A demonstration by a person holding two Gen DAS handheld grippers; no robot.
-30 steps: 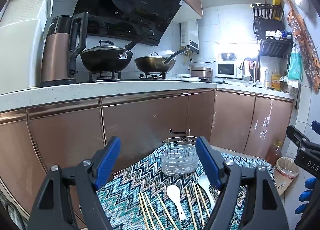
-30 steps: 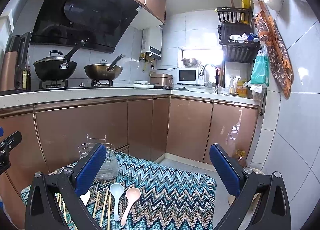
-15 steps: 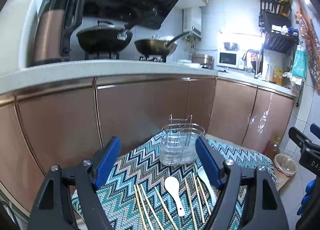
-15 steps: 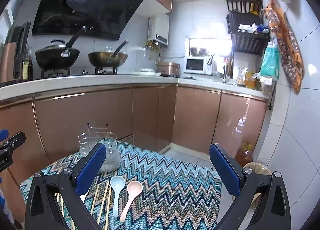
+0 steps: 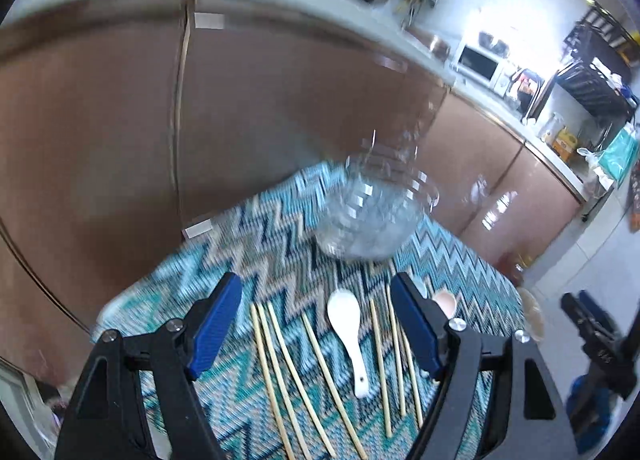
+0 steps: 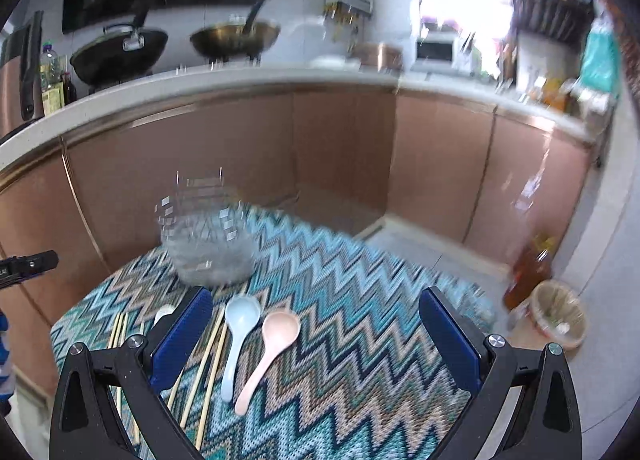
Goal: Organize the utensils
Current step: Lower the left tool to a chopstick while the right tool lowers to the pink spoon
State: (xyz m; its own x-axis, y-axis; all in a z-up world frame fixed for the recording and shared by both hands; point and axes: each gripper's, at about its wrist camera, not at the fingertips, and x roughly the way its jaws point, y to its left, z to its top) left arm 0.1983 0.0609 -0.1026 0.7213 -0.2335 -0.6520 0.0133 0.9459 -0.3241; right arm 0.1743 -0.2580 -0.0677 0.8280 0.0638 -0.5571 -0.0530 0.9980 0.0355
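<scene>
left wrist: left tool (image 5: 316, 324) wide, empty | right tool (image 6: 316, 336) wide, empty | chopsticks (image 5: 298, 376), 3 spoons (image 5: 347, 334) flat on tabletop (image 5: 256, 244) before holder (image 5: 370, 216) | advice: lower squarely, pinch 1 chopstick mid-shaft.

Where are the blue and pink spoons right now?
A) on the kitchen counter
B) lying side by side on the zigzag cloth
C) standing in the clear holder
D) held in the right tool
B: the blue spoon and pink spoon lie flat, side by side on the zigzag cloth, in front of the clear holder; the right tool is open and holds nothing.
</scene>
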